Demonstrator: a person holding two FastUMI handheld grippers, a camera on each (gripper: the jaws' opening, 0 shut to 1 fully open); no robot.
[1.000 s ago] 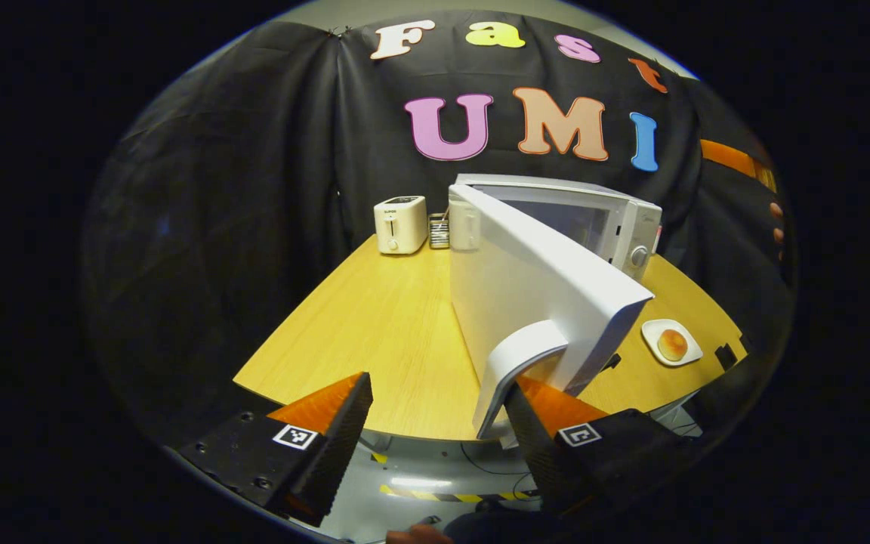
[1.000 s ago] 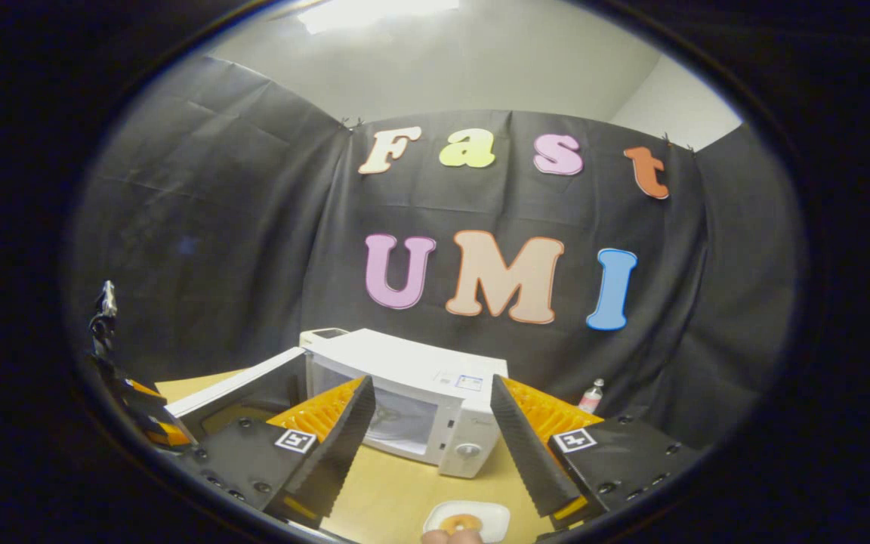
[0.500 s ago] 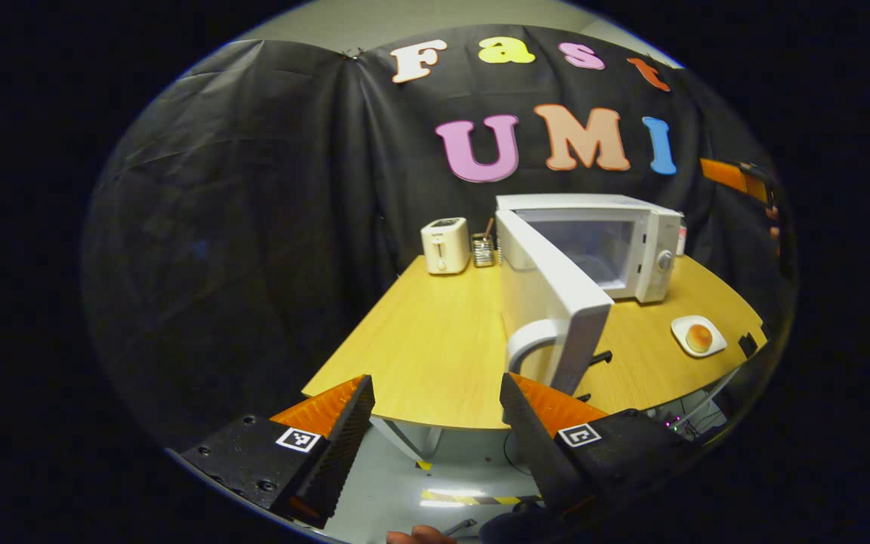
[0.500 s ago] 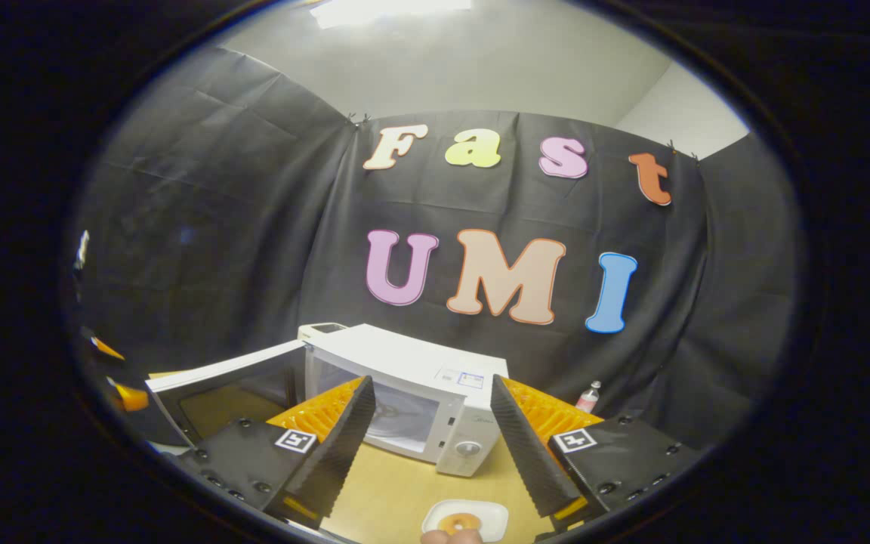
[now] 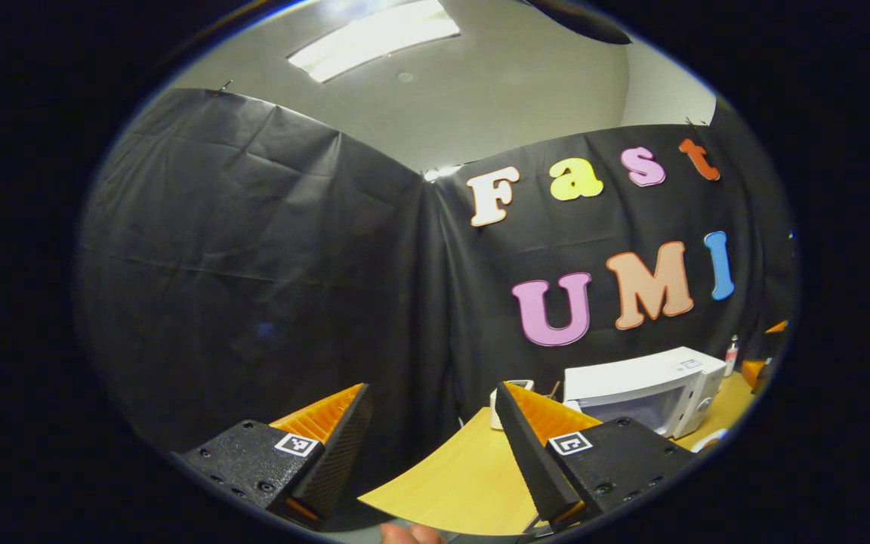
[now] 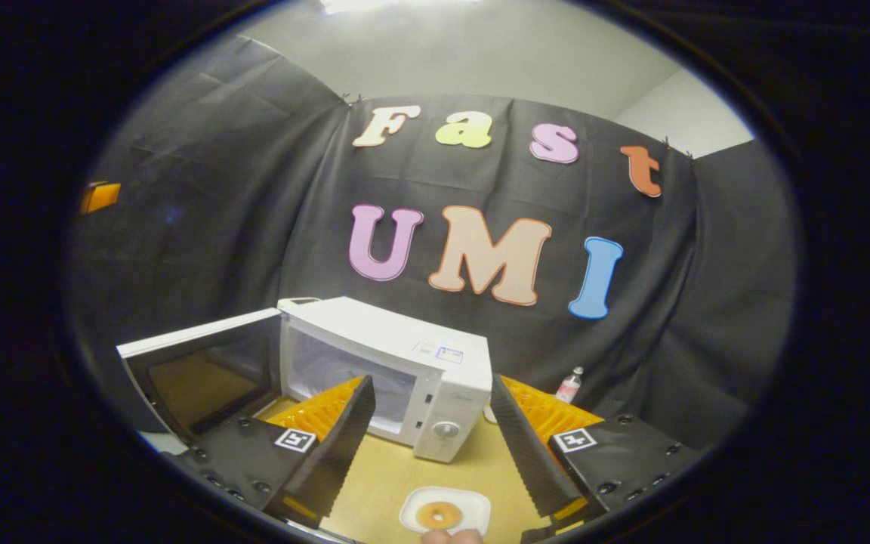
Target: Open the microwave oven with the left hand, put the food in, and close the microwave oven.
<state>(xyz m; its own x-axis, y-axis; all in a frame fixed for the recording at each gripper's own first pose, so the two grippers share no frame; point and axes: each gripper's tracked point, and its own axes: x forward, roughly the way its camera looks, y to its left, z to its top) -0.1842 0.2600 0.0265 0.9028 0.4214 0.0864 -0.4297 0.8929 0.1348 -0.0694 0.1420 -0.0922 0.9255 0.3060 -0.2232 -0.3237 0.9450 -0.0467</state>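
The white microwave (image 6: 397, 366) stands on the wooden table (image 6: 390, 483) with its door (image 6: 193, 370) swung wide open to the left, the cavity bare. In front of it a round bun (image 6: 438, 515) lies on a small white plate (image 6: 473, 508). My right gripper (image 6: 429, 442) hangs open above the table, just short of the plate. My left gripper (image 5: 429, 446) is open, empty, raised and pulled back off the table's left corner; in its view the microwave (image 5: 643, 385) lies far to the right. A part of the left gripper (image 6: 99, 196) shows at the far left.
A white toaster (image 5: 499, 397) stands behind the microwave near the wall. A small bottle (image 6: 569, 385) stands at the right rear of the table. The table's near left edge (image 5: 435, 499) curves just below my left gripper. A fingertip (image 6: 450, 536) shows at the bottom.
My left gripper has let go of the door handle, drawn back and tilted upward away from the microwave. The door has swung further open. The right gripper has dipped slightly toward the plate.
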